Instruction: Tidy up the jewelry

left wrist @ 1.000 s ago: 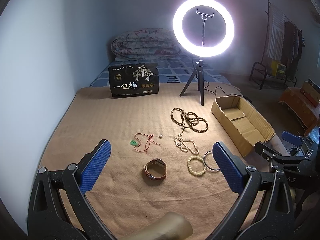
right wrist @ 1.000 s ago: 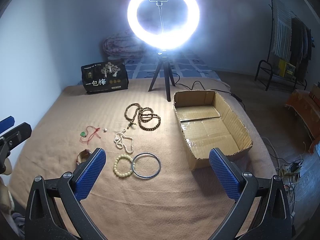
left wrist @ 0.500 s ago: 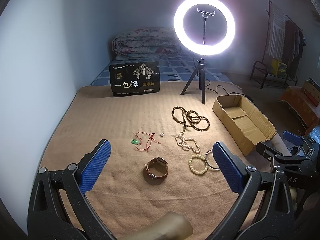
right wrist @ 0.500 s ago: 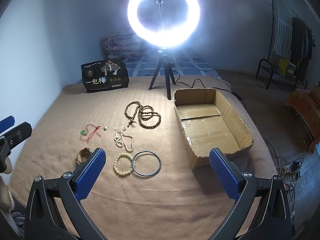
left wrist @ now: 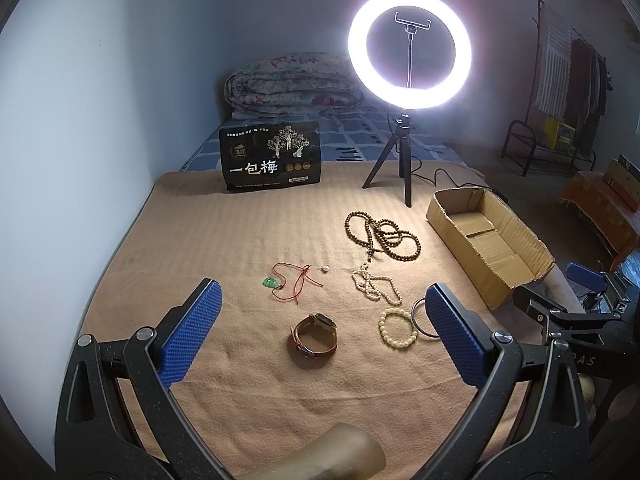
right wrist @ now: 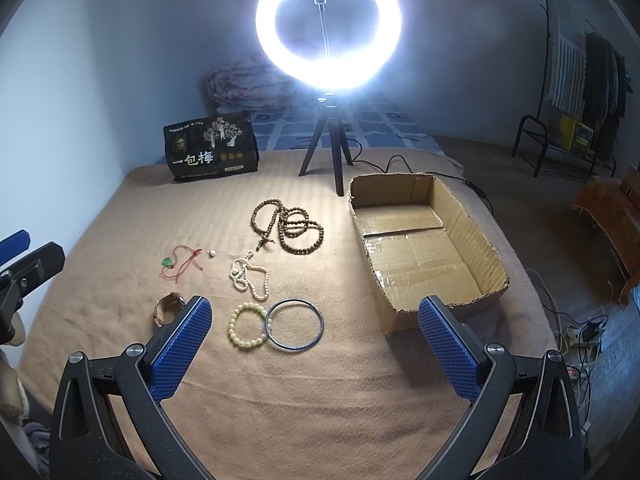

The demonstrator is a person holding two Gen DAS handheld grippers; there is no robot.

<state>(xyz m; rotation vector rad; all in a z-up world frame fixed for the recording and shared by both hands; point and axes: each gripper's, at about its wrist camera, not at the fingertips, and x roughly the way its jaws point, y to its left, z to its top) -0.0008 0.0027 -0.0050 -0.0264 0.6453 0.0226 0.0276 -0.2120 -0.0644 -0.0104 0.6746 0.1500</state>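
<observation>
Jewelry lies spread on a tan blanket. A brown-strap watch rests just ahead of my open left gripper. A cream bead bracelet and a dark metal bangle lie ahead of my open right gripper. Farther off are a white pearl string, a long brown bead necklace, a red cord with a green pendant and one loose pearl. An empty cardboard box stands at the right. Neither gripper holds anything.
A lit ring light on a tripod stands at the blanket's far edge, its cable trailing right. A black printed bag stands at the back left, a rolled quilt behind it. A wall runs along the left; floor and a clothes rack are right.
Both grippers have drifted slightly; the jewelry sits a little higher and nearer in the views. Nothing was picked up or moved.
</observation>
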